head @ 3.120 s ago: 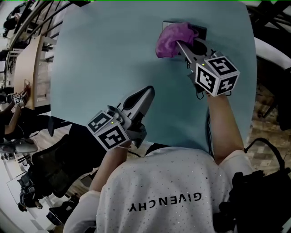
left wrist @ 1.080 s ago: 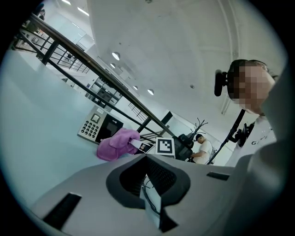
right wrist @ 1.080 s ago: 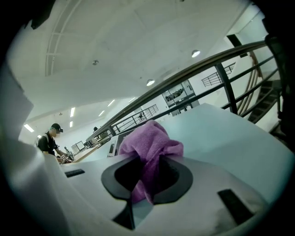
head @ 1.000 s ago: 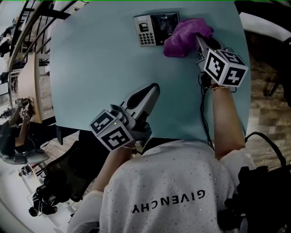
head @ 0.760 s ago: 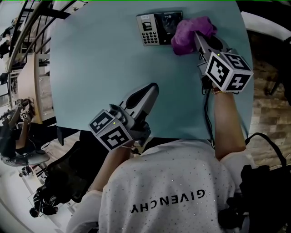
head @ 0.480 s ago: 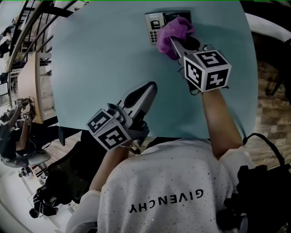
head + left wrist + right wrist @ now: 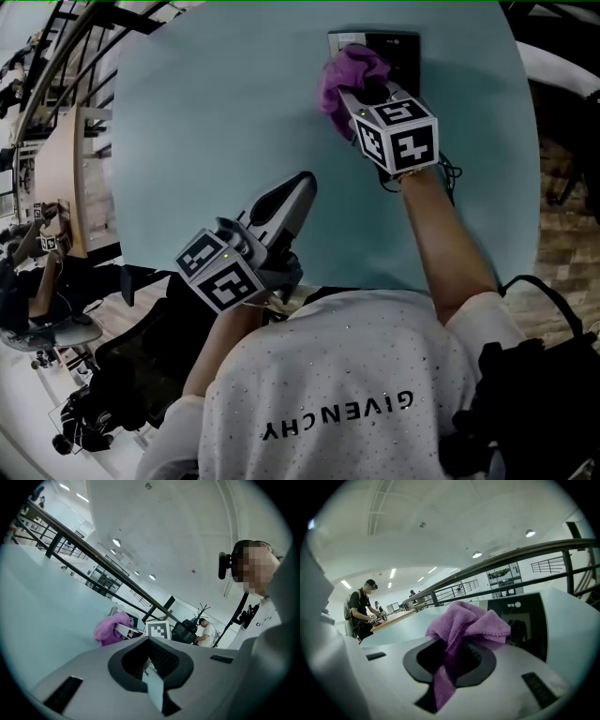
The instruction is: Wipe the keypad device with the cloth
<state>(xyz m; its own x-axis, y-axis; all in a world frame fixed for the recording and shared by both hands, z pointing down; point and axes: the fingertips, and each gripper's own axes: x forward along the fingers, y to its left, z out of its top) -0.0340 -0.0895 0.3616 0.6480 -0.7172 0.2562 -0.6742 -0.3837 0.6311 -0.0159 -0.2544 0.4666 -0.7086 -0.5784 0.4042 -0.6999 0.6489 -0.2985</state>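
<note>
Pale blue counter (image 7: 187, 141). Keypad device (image 7: 401, 52) lies flat at its far edge, long axis left-right, dark screen end to the right. Purple cloth (image 7: 342, 80) now covers the left end; 0.5 s ago the keypad still showed. Right hand-held gripper (image 7: 364, 94) clamped on cloth. Left hand-held gripper (image 7: 302, 186) near side, jaws together, empty.

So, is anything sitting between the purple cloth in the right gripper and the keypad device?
Nothing visible stands between them. The right gripper is shut on the cloth, and in the head view the cloth overlaps the left part of the keypad device, hiding the keys. The left gripper is far back, near the person.
</note>
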